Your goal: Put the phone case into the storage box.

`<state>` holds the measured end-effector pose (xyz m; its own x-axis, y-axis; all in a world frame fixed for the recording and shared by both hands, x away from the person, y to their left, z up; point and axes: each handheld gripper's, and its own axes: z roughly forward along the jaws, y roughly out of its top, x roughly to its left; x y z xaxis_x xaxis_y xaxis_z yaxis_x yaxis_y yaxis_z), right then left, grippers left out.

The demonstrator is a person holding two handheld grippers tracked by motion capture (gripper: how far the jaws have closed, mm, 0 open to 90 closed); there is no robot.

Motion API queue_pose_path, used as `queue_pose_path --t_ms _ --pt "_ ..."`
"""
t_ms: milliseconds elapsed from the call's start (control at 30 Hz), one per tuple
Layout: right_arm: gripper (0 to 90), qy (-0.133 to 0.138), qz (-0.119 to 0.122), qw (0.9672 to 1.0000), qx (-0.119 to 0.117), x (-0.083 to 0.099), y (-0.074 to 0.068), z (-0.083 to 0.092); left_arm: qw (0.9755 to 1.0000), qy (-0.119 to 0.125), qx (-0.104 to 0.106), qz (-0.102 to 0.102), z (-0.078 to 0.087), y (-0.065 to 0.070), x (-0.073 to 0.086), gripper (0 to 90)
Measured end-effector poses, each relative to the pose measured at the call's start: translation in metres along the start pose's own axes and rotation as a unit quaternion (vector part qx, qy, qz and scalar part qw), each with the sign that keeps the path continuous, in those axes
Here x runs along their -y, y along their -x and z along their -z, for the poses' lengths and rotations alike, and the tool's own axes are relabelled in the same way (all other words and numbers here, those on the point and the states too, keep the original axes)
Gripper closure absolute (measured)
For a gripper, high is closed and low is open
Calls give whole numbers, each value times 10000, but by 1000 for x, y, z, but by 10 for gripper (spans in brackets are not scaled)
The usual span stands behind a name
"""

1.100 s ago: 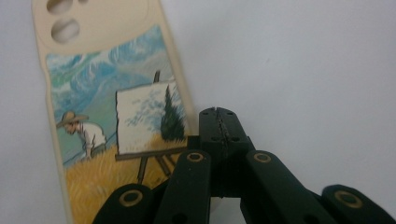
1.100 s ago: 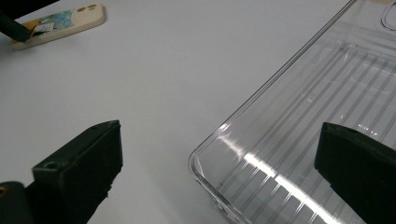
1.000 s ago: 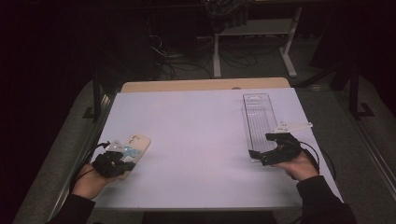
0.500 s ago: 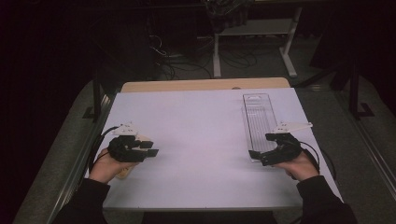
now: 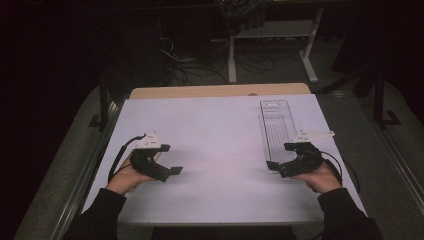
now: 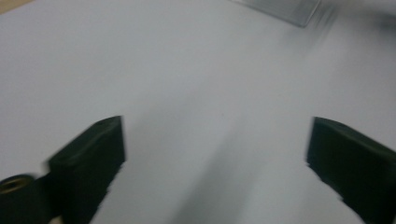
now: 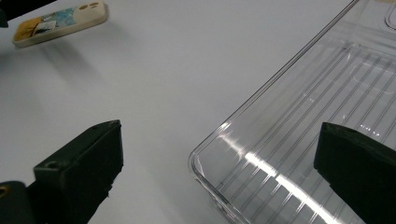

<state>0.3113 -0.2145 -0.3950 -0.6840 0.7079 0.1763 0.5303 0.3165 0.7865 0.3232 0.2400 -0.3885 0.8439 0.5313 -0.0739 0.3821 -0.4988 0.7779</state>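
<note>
The left gripper [image 5: 172,159] has let go. A second ago it sits at the near left corner of the white table [image 5: 215,140] with its jaws closed at the end of a phone case. Now its jaws have just been opening and stand wide, with nothing between them. The hand has also swung, so the gripper points across the table towards the right side. We judge that the case has been set down and that this hand is free for its next move.

The right gripper [image 5: 278,156] has not shifted. It waits at the near end of the clear plastic tray [image 5: 277,125], which lies lengthwise on the right of the table and looks empty. If the case is meant for that tray, it is not there yet.

The high view gives us the layout: both hands low on the table and well apart, with the tray by the right one. It does not show the case clearly, because the left gripper lies over the spot where it was. The right gripper view settles that. The phone case [image 7: 60,21], cream with a blue and yellow picture, lies flat on the table far from the tray. That view also shows the right gripper [image 7: 217,154] spread open, with the tray's near corner [image 7: 303,116] between its jaws and neither pad pressing on it. The left gripper view is blurred, but the left gripper [image 6: 215,154] plainly has only bare white surface between its jaws.
</note>
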Motion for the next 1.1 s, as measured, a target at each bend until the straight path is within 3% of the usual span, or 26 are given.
queue_pose_path --t_ms 467,567,867,1100 --pt "6 -7 15 10000 6 0 0 0 10000 -86 14 -5 -4 3 -4 0" --pt "6 -11 22 10000 10 0 0 -1 9998 -193 -44 31 -3 3 -6 0" --pt "7 -28 14 10000 12 0 0 -1 9997 -212 -123 -53 4 -3 -25 0" --pt "7 -40 4 10000 4 0 -1 0 9995 -59 -207 229 2 -6 -27 0"
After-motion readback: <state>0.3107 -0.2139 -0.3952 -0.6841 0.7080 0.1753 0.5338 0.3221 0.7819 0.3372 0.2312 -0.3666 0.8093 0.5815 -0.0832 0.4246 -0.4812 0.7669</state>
